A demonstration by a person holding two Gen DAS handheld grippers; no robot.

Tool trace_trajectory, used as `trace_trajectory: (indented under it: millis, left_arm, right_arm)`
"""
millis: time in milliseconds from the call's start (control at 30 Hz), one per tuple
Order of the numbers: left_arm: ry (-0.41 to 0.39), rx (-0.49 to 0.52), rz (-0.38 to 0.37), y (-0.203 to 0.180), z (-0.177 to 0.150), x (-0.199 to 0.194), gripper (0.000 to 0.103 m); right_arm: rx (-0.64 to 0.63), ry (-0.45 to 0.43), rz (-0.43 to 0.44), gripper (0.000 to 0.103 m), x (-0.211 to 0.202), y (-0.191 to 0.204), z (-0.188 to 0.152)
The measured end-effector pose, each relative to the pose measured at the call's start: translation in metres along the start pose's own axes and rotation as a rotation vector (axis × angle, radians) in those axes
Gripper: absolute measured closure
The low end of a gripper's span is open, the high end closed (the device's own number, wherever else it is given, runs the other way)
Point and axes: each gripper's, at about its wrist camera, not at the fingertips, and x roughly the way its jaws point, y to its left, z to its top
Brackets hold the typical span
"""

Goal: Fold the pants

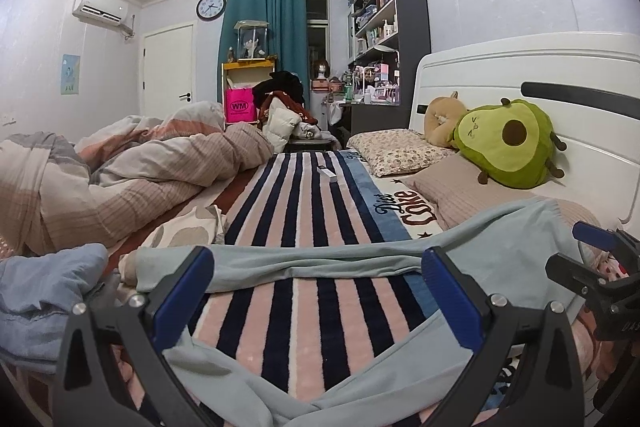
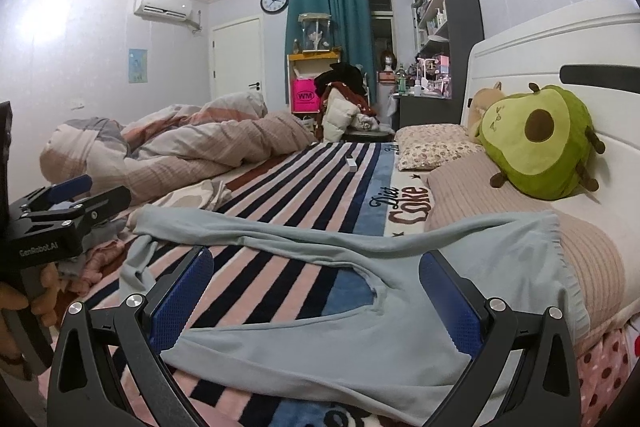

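Light blue pants (image 2: 400, 339) lie spread on the striped blanket (image 2: 280, 267), waistband (image 2: 560, 259) to the right near the pillows. One leg runs left across the blanket (image 2: 224, 223); the other lies under my right gripper. My right gripper (image 2: 317, 259) hovers open over the crotch area, holding nothing. My left gripper (image 1: 318, 263) is open too, between the far leg (image 1: 320, 259) and the near leg (image 1: 240, 375). Each gripper shows at the edge of the other's view: the right gripper (image 1: 576, 251) and the left gripper (image 2: 84, 197).
A crumpled duvet (image 1: 140, 167) fills the bed's left side. Pillows (image 1: 396, 151), an avocado plush (image 1: 512, 143) and the white headboard (image 1: 520, 67) are on the right. A small white box (image 1: 328, 174) lies on the blanket. Loose clothes (image 1: 44, 291) sit left. A hand (image 2: 24, 299) holds the left gripper.
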Motion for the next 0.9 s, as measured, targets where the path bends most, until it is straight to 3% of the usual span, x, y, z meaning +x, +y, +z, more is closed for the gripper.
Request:
trace_trajectory:
  millis: [900]
  left_arm:
    - [-0.002,0.005,0.007,-0.004,-0.001,-0.008,0.001]
  right_arm:
    - [0.003,-0.015,0.005,0.000,-0.014,-0.003,-0.004]
